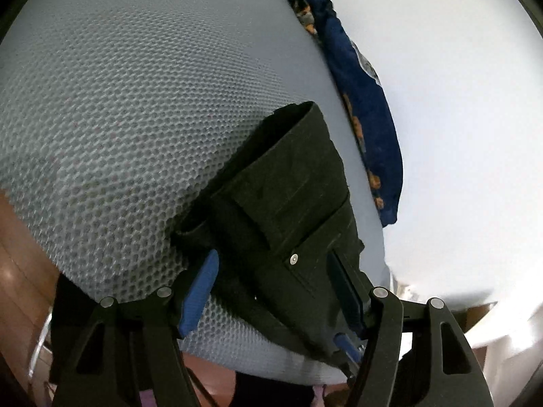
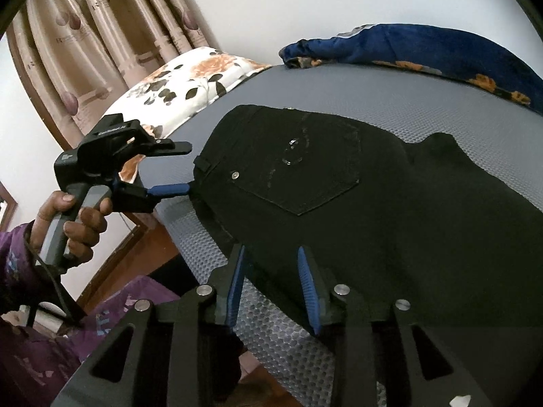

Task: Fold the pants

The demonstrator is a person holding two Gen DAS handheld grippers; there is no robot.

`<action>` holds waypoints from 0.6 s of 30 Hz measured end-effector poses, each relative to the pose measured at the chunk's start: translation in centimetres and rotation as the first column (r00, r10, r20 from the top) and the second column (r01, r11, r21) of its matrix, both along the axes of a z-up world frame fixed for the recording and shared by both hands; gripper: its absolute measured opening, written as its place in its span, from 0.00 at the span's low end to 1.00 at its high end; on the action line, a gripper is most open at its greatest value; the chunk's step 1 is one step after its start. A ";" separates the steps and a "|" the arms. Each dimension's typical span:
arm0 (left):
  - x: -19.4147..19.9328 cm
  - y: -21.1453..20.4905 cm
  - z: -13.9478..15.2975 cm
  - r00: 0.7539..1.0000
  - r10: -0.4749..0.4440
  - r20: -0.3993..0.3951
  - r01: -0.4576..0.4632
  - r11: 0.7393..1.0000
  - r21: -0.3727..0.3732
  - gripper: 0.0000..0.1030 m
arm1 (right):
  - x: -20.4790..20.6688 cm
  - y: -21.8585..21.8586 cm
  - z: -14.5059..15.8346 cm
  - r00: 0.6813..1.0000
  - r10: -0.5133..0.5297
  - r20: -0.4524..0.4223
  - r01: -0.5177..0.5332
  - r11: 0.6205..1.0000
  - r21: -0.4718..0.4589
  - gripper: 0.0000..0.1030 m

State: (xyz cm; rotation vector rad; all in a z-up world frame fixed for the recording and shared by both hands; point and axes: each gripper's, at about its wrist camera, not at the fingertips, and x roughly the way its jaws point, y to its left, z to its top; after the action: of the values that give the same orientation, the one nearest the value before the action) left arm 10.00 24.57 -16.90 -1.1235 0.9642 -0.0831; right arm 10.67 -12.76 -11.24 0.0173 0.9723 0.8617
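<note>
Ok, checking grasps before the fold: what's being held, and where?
Nothing is clamped. The left gripper straddles the waistband of the pants, the right gripper their near edge, both with jaws open.

- Pants (image 2: 339,183): black matt denim cloth, stitched pocket, small shiny metal rivets.
- Bed (image 1: 118,101): grey honeycomb mesh fabric, rough and matt.
- Blanket (image 2: 441,47) at the bed's far edge: blue plush cloth, orange print.
- Gripper pads (image 2: 307,278): blue ribbed rubbery finish; arms of matt black plastic.
- Floor (image 1: 20,254): glossy brown wood.
</note>
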 end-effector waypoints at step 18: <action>2.4 -2.1 -0.4 0.999 -0.015 0.035 0.012 0.996 0.090 0.30 | -0.9 2.0 -0.6 0.991 0.071 0.110 -0.059 0.993 -0.105 0.50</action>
State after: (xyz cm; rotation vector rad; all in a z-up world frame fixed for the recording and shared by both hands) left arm 12.38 22.50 -17.27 -1.0303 0.9351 -0.0697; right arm 9.82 -10.80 -11.81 -0.1502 0.9128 0.8627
